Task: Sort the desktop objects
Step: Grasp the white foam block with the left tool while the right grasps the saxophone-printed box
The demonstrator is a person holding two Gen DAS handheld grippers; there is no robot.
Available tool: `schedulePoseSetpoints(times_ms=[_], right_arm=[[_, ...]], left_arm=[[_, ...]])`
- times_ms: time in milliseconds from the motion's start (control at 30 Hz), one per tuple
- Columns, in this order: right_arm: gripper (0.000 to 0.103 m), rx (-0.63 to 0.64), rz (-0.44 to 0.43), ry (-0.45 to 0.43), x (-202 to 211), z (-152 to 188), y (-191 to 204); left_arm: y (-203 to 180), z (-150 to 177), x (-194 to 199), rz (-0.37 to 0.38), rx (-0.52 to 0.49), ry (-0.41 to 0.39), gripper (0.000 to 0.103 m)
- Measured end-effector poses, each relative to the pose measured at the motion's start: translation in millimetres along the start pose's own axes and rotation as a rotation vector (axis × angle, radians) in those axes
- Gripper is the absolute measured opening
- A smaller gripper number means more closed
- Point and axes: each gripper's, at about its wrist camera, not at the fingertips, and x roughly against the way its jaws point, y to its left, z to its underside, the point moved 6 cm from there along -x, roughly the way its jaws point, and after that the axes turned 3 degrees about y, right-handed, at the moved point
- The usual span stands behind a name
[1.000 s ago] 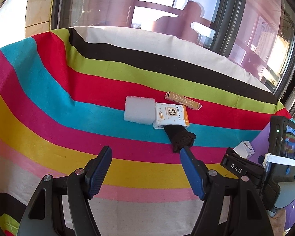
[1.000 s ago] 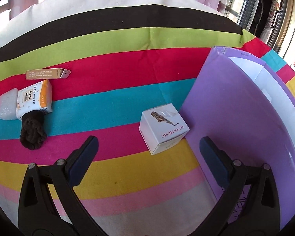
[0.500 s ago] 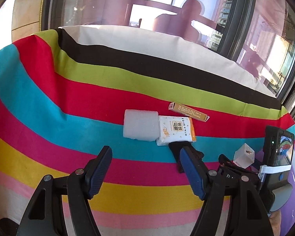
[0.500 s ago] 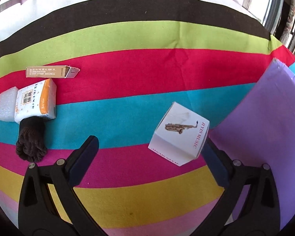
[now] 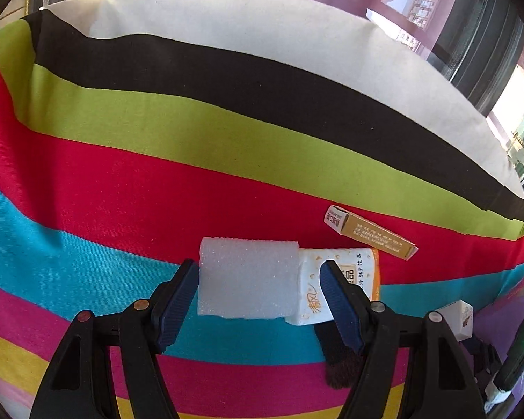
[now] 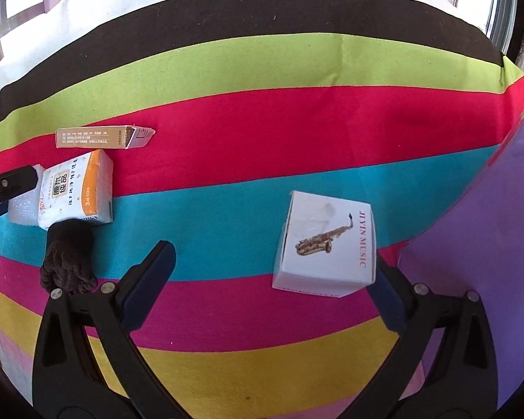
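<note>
In the left wrist view my left gripper (image 5: 258, 279) is open, its fingers on either side of a white foam block (image 5: 248, 277). A white-and-orange tissue pack (image 5: 339, 284) lies against the block's right side, partly behind the right finger. A brown knitted item (image 5: 342, 366) lies below the pack and a tan slim box (image 5: 370, 232) behind it. In the right wrist view my right gripper (image 6: 272, 279) is open, with a white saxophone box (image 6: 326, 244) just ahead, near the right finger. The tissue pack (image 6: 77, 188), knitted item (image 6: 68, 255) and slim box (image 6: 101, 137) lie at the left.
Everything lies on a striped cloth (image 6: 262, 111) over the table. A purple bin (image 6: 485, 262) stands at the right, beside the saxophone box. Windows run behind the table's far edge (image 5: 297, 24). The left gripper's finger (image 6: 7, 183) shows at the left edge of the right wrist view.
My left gripper has moved forward and down until its open fingers straddle the foam block. My right gripper has moved closer to the saxophone box, which now sits near its right finger.
</note>
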Motion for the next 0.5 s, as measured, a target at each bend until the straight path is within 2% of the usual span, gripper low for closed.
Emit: schedulePoseSetpoints(times_ms=[67, 133, 200, 267, 333, 400, 433, 500], right_arm=[[0.102, -0.002, -0.021, -0.002, 1.8, -0.6, -0.6], [0.096, -0.016, -0.071, 0.0, 2.7, -1.4, -2.5], [0.083, -0.027, -0.079, 0.003, 3.7, -2.3, -5.9], [0.081, -0.028, -0.084, -0.001, 6.2, -3.0, -6.7], [0.072, -0.018, -0.099, -0.009, 9.9, -3.8, -5.1], [0.054, -0.005, -0.109, -0.018, 14.1, -4.1, -3.5], [0.054, -0.001, -0.112, -0.019, 15.4, -4.2, -3.0], [0.046, 0.004, -0.126, -0.022, 18.1, -4.6, -2.5]], left_arm=[[5.8, 0.9, -8.3, -0.032, 0.039, 0.027, 0.071], [9.4, 3.1, -9.4, -0.01, 0.071, 0.031, 0.06], [10.1, 7.7, -6.8, -0.026, 0.058, 0.03, 0.06], [9.1, 13.4, -1.4, -0.027, 0.043, 0.024, 0.06], [8.0, 18.0, 8.1, -0.027, 0.036, 0.004, 0.06], [6.3, 22.0, 21.4, -0.015, 0.04, -0.026, 0.06], [4.2, 24.1, 28.5, -0.004, 0.04, -0.042, 0.06], [-1.5, 29.2, 42.5, 0.015, 0.033, -0.073, 0.06]])
